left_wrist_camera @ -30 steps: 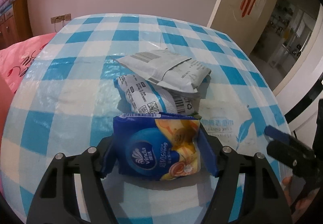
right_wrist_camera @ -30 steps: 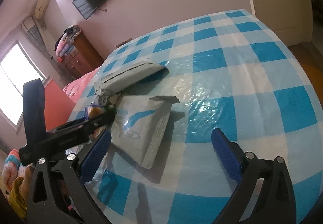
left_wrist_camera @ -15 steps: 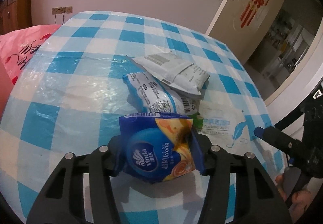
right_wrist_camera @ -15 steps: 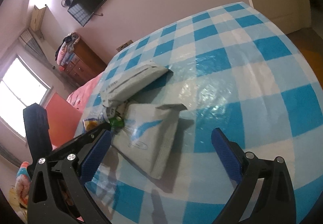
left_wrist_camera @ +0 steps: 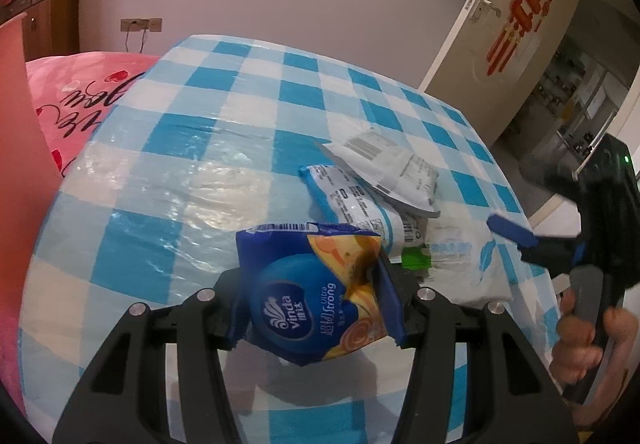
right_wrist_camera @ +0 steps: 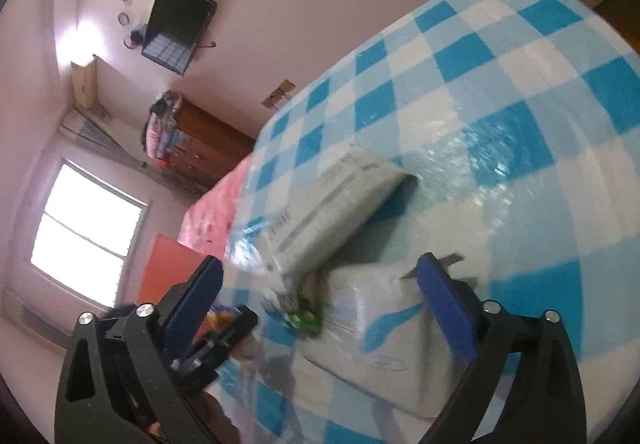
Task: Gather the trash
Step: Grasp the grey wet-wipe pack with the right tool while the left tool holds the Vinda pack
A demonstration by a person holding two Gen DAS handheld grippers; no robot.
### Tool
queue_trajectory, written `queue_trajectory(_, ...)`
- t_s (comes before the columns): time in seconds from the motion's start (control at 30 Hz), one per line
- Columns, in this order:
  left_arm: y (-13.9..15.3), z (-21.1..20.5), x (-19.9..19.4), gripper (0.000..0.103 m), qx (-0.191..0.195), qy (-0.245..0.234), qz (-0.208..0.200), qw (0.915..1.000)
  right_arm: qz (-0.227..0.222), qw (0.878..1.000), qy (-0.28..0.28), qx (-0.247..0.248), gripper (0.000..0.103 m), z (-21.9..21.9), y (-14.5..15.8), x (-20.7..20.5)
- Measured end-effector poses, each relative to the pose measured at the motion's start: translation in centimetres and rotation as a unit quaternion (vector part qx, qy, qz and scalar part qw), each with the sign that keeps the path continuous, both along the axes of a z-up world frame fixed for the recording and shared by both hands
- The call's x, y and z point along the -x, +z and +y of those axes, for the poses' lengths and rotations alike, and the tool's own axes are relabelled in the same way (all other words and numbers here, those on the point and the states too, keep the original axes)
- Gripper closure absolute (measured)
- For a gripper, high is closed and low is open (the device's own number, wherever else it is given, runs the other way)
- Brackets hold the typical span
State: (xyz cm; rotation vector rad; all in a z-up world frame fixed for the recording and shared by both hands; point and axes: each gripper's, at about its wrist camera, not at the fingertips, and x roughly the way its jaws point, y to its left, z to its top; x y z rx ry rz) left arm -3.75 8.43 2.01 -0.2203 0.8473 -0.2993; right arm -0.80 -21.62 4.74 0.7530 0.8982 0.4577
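Lifted off the table [left_wrist_camera: 168, 172] — tissue pack [left_wrist_camera: 310, 290] in left claw [left_wrist_camera: 314, 298].

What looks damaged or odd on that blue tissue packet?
The tissue packet has a dark brown, scorched-looking blotch near its upper right corner, beside the left tool's pad. The packet is also crumpled where that tool squeezes it.

Blue Vinda tissue pack [left_wrist_camera: 312, 296], crumpled, raised above the tabletop's near edge. Two grey mailer bags [left_wrist_camera: 384, 168] [right_wrist_camera: 384, 328], a white-blue wrapper [left_wrist_camera: 356, 208] and possibly a green scrap [left_wrist_camera: 416, 258] heaped near the right edge.
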Motion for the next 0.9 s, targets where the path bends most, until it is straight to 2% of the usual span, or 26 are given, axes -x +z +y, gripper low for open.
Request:
queue_trajectory(0.03,0.0,0.2,0.0,0.049,-0.001,0.002,-0.001,1.0,0.002,1.0,-0.002,-0.007,0.021,-0.1,0.1,-0.4)
queue_trajectory(0.07,0.1,0.3,-0.1,0.049,-0.002,0.003,-0.001,1.0,0.006,1.0,0.0,-0.018,0.024,-0.1,0.1,-0.9)
queue_trajectory(0.23,0.0,0.8,-0.3,0.049,-0.007,0.004,-0.003,1.0,0.028,0.999,0.002,-0.046,0.024,0.1,-0.1,-2.9)
queue_trajectory(0.33,0.0,1.1,-0.4,0.049,-0.008,0.004,-0.002,1.0,0.058,0.997,0.01,-0.056,0.025,0.6,-0.6,-3.8)
queue_trajectory(0.57,-0.3,1.7,-0.8,0.049,0.001,0.003,0.002,1.0,0.125,0.99,0.032,0.051,0.025,3.2,-1.4,-6.4)
queue_trajectory(0.63,-0.4,1.8,-0.9,0.049,0.004,0.003,0.004,1.0,0.138,0.988,0.03,0.066,0.024,3.6,-1.4,-6.8)
queue_trajectory(0.7,-0.5,1.9,-0.9,0.049,0.006,0.002,0.005,1.0,0.146,0.986,0.025,0.076,0.024,3.9,-1.5,-7.0)
queue_trajectory(0.9,-0.7,2.3,-1.1,0.049,0.01,0.0,0.007,0.9999,0.146,0.987,0.024,0.063,0.024,4.8,-1.3,-7.9)
